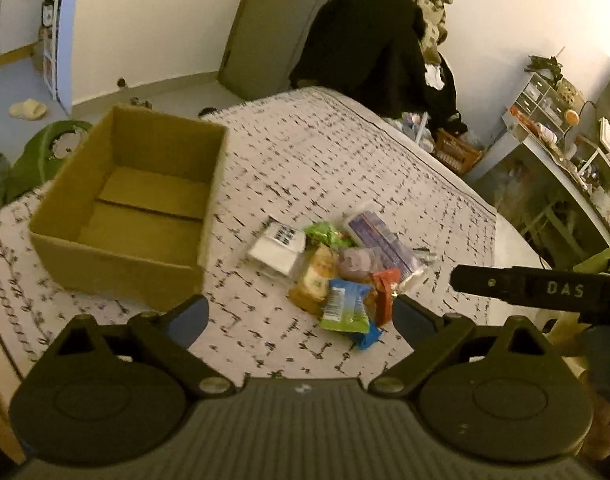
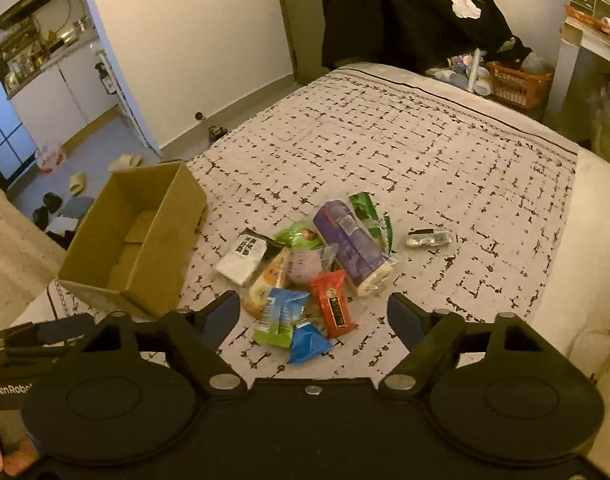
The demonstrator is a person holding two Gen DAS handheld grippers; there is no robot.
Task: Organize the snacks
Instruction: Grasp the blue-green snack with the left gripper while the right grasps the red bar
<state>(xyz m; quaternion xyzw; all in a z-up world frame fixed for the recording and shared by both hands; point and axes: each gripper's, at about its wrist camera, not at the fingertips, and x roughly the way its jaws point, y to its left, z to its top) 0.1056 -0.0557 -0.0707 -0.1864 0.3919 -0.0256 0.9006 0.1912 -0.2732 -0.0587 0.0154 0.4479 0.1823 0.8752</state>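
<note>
A pile of wrapped snacks lies on the patterned bedspread (image 1: 345, 152): a blue-green packet (image 1: 345, 306) (image 2: 283, 314), a red bar (image 2: 334, 305), a purple pack (image 2: 351, 246), a white packet (image 1: 279, 250) (image 2: 245, 256) and others. An empty open cardboard box (image 1: 133, 204) (image 2: 133, 236) stands to the left of the pile. My left gripper (image 1: 301, 316) is open and empty, just short of the pile. My right gripper (image 2: 313, 314) is open and empty, its fingers either side of the near packets, above them.
A small dark wrapped piece (image 2: 429, 237) lies apart on the right of the pile. Dark clothes (image 2: 405, 12) hang beyond the bed's far end. An orange basket (image 2: 517, 84) and shelves (image 1: 545, 120) stand to the right. Slippers lie on the floor at left.
</note>
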